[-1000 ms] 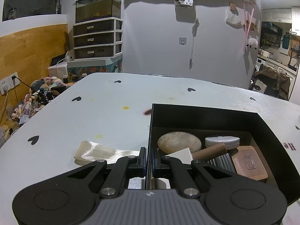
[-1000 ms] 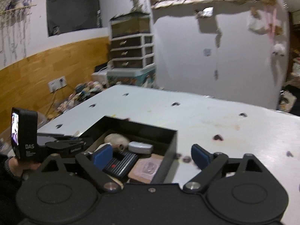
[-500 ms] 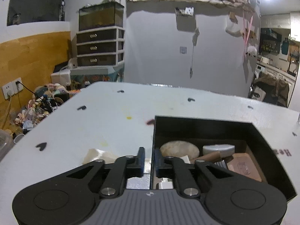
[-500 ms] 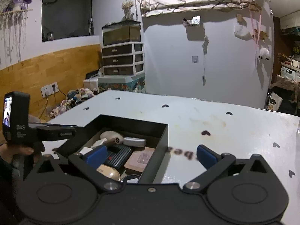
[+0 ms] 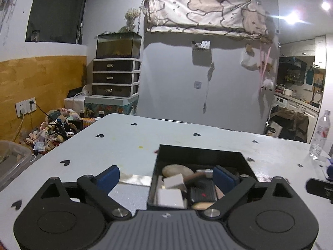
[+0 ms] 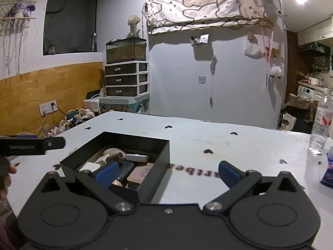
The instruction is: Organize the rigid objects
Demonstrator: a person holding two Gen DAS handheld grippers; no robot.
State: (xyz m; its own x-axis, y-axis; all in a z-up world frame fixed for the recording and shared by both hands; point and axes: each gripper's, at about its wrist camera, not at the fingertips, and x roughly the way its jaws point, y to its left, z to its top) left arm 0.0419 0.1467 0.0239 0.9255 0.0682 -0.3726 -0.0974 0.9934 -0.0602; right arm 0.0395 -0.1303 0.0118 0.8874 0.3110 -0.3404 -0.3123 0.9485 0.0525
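A black open box (image 5: pixel 199 153) sits on the white table (image 5: pixel 124 145). It holds several things: a beige oval stone (image 5: pixel 177 169), white blocks (image 5: pixel 173 182), a brown cylinder (image 5: pixel 195 177) and a black ribbed piece (image 5: pixel 200 191). My left gripper (image 5: pixel 166 177) hovers at the box's near left side with its jaws opening. The left wall stands between the pads, untouched. My right gripper (image 6: pixel 167 173) is open wide at the near right corner of the box (image 6: pixel 116 137), with nothing pressed. The left gripper (image 6: pixel 31 144) shows at the left edge of the right wrist view.
A shiny flat wrapper (image 5: pixel 135 179) lies on the table left of the box. A water bottle (image 6: pixel 319 125) and a blue packet (image 6: pixel 327 170) stand at the table's right edge. A person's hand (image 6: pixel 4 166) holds the left gripper. Clutter and drawers lie beyond the far left edge.
The left jaws went from shut to wide open, and that gripper drew back and up from the box. The right gripper also pulled back from the box, its jaws slightly wider.
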